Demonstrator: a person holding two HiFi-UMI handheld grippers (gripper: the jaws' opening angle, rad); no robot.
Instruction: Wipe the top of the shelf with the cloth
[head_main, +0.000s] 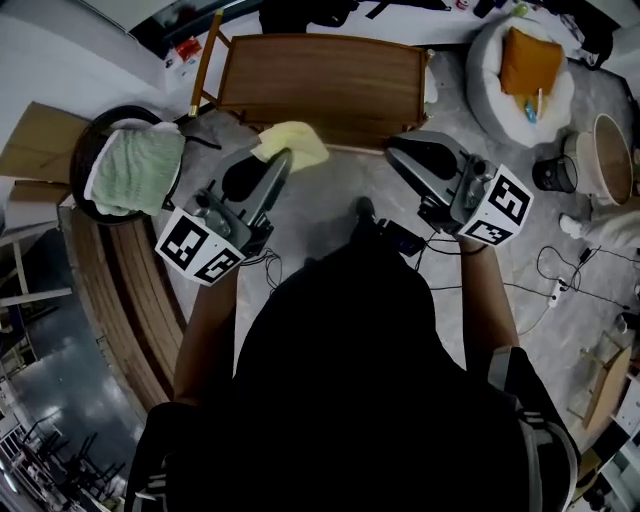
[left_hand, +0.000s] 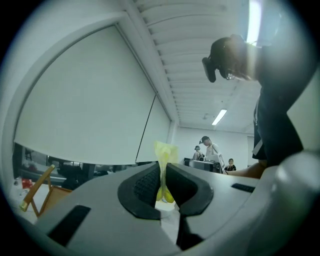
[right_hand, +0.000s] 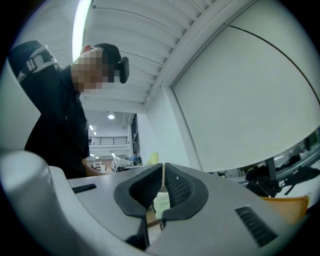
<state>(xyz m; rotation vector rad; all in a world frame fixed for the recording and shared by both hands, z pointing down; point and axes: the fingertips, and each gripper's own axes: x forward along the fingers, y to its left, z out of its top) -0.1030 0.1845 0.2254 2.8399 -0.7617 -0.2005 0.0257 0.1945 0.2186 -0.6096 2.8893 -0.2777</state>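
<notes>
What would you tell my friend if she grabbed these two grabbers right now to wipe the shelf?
Left gripper: shut on the yellow cloth.
Right gripper: shut, nothing between its jaws.
The cloth is at the near edge of the wooden shelf top; I cannot tell whether it touches the wood.
Done: the cloth is picked up.
Left: probably the whole top. Bring the cloth down flat and sweep it across the wood.

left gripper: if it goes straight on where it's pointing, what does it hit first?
Probably the wooden shelf top: the left gripper, shut on the yellow cloth, points at its near edge. Height above the wood is unclear from here.
</notes>
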